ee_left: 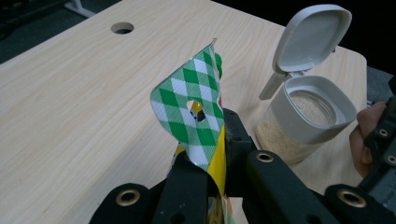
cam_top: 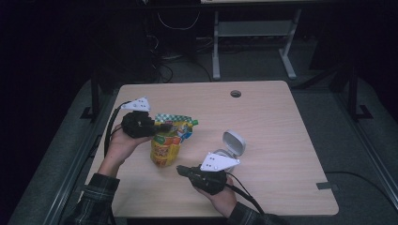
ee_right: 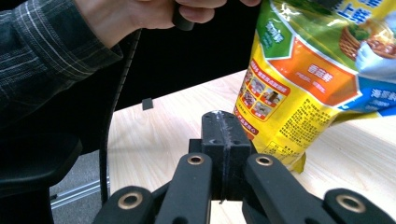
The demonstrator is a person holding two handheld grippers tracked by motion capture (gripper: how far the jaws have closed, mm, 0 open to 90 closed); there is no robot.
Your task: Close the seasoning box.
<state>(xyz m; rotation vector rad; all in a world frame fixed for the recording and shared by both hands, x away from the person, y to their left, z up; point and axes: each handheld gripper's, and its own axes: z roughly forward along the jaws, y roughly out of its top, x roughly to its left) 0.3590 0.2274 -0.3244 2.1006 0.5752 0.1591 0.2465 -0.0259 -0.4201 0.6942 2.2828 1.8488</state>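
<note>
Yellow pouch [cam_top: 165, 149] clamped in left tool [ee_left: 219, 154]; open-lid jar [ee_left: 303, 116] just beside; right tool [ee_right: 223, 140] shut, empty.

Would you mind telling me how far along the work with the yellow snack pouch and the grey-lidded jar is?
Done: the clear jar with the grey flip lid stands open, pale grains already inside. In hand: the left gripper is clamped on the green-checked top of the yellow printed pouch, holding it upright on the light wooden table. The right gripper is shut on nothing beside the pouch. Left: nothing is pouring, and the pouch looks unopened.
</note>
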